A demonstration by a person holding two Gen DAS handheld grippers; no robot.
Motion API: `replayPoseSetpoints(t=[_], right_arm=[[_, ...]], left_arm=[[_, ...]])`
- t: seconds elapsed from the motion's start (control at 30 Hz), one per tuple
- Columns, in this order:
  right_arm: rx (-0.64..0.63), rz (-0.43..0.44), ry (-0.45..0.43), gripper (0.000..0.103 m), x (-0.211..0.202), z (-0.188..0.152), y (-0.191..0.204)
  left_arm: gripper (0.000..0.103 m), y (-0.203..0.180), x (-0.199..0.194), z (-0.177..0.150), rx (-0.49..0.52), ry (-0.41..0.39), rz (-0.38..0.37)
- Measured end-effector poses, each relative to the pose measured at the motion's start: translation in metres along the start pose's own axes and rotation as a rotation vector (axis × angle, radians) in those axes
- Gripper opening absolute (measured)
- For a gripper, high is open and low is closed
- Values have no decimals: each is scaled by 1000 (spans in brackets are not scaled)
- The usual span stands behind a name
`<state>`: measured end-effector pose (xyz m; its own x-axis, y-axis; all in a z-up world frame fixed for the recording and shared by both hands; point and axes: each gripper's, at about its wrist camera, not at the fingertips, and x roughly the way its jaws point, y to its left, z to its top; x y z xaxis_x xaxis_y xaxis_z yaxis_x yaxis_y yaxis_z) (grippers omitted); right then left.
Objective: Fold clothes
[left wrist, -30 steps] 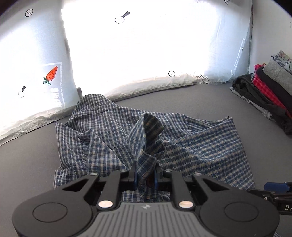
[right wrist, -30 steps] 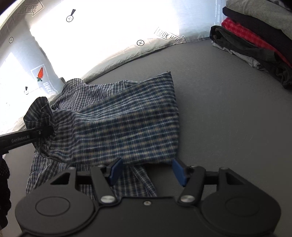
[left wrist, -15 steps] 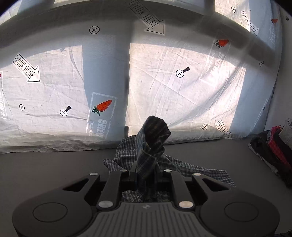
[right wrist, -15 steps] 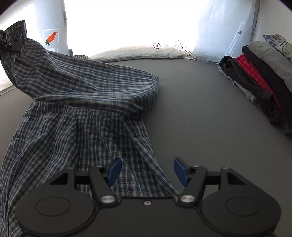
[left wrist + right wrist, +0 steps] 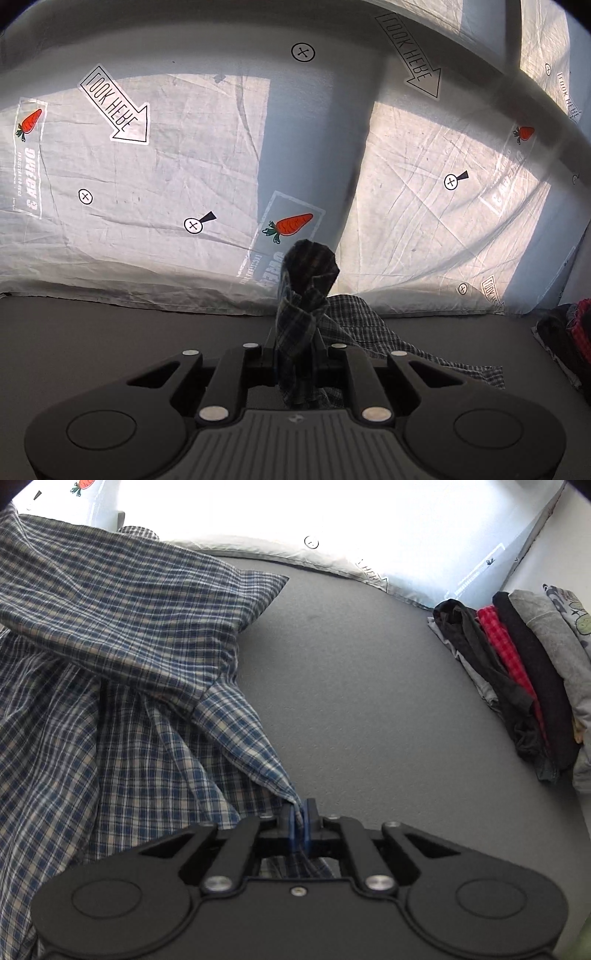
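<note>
Two claws on one plaid shirt (image 5: 122, 635) — I hold it lifted.
Left claw (image 5: 295, 354) pinches bunched fabric; right claw (image 5: 299, 821) grips a corner — folded stack (image 5: 524, 672) sits well apart.

Open grey mat (image 5: 351, 672) between plaid shirt (image 5: 122, 635) and clothes stack (image 5: 524, 672)

One plaid shirt (image 5: 122, 657). One stack (image 5: 524, 672) of about five folded garments. Two grippers (image 5: 295, 354) (image 5: 298, 823). Three carrot prints (image 5: 291, 224) on the backdrop (image 5: 184, 166), two full arrows.
</note>
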<state>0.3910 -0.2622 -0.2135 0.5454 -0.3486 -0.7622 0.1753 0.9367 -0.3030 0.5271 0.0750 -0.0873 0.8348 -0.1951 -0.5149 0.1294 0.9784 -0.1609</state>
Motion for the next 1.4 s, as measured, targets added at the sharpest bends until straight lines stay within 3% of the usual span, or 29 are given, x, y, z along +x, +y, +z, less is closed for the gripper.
replayPoseSetpoints(t=[0.13,0.27,0.4,0.53,0.63,0.73,0.87,0.9,0.97,1.1,1.23,1.4], right_arm=[[22,-5,-48,3,-23,10,-2],[60,46,-80,3,-49,17,3],[69,149,-91,3,-65,20,24],[65,254,-76,3,-66,21,54],[64,309,-51,4,-60,18,77],[80,352,11,6,-47,14,91],[93,377,33,31,-47,4,95],[94,377,28,32,-50,1,96],[93,369,17,33,-55,-3,87],[122,372,1,38,-63,-10,64],[158,384,9,39,-72,-29,43],[155,420,22,39,-84,-56,29]], left_arm=[[15,11,-4,13,-46,-37,-25],[15,26,-22,35,-107,-115,-49],[15,50,-39,52,-142,-188,-25],[15,83,-41,47,-163,-199,79],[15,117,-31,27,-215,-141,184],[16,147,-14,-3,-243,-29,275],[19,176,9,-51,-270,163,359],[21,180,10,-62,-285,201,369],[26,185,2,-79,-320,238,365],[58,166,-25,-101,-256,250,397],[60,135,-54,-124,-220,295,379],[66,69,-89,-157,-184,350,258]])
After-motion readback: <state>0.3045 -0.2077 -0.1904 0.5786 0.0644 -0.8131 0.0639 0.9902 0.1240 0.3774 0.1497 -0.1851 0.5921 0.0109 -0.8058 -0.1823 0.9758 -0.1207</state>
